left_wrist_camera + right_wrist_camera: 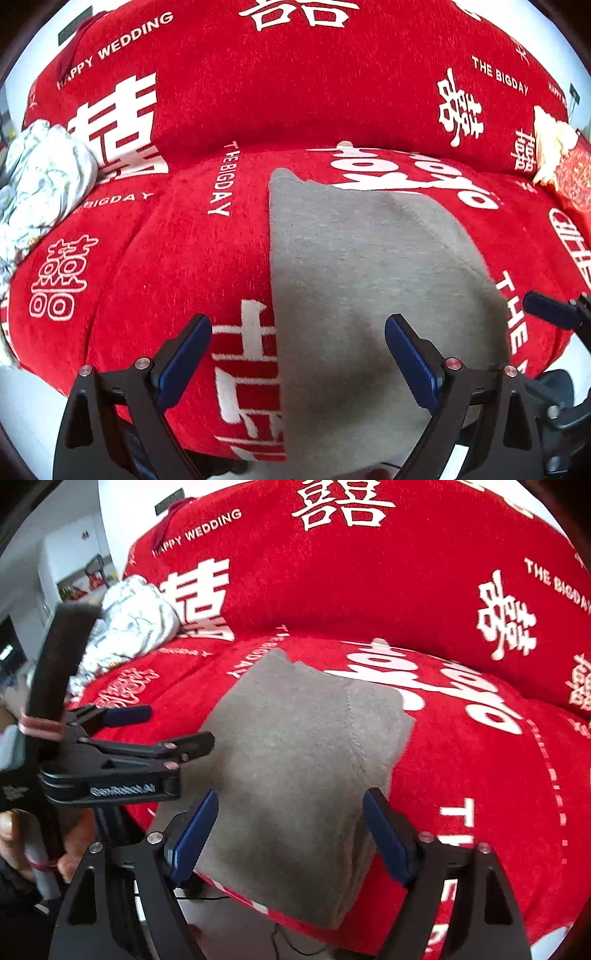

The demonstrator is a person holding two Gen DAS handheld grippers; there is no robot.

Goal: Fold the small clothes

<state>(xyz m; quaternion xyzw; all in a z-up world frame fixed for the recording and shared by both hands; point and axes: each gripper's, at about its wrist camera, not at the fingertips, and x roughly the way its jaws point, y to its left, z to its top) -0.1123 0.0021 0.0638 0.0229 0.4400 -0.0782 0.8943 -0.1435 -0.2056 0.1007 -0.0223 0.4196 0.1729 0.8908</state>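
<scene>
The left gripper [297, 354] has its blue-padded fingers [184, 363] spread wide apart and grips nothing. Between and beyond them lies the folded grey garment [369, 277], whose straight left edge runs down the gap between the two fingers. In the right wrist view the same left gripper [173, 731] shows from the side at the left of the frame, jaws parted, over the garment's left edge; whether it touches the cloth cannot be told.

The right gripper [291, 834] is likewise open, its fingers [388, 842] set to either side of the near end of the grey garment [303, 760], holding nothing. One of its blue tips also shows at the right edge of the left wrist view, beside the cloth.

The garment lies folded into a compact, layered block on the seat of a sofa under a red cover [184, 240] printed with white double-happiness characters and the words "HAPPY WEDDING" and "THE BIGDAY". A stitched seam runs along its top face, and its near end reaches the seat's front edge.

A crumpled pale patterned cloth [40, 181] sits at the sofa's left end, well apart from the garment. A cream-and-red item [557, 162] rests at the right end.
</scene>
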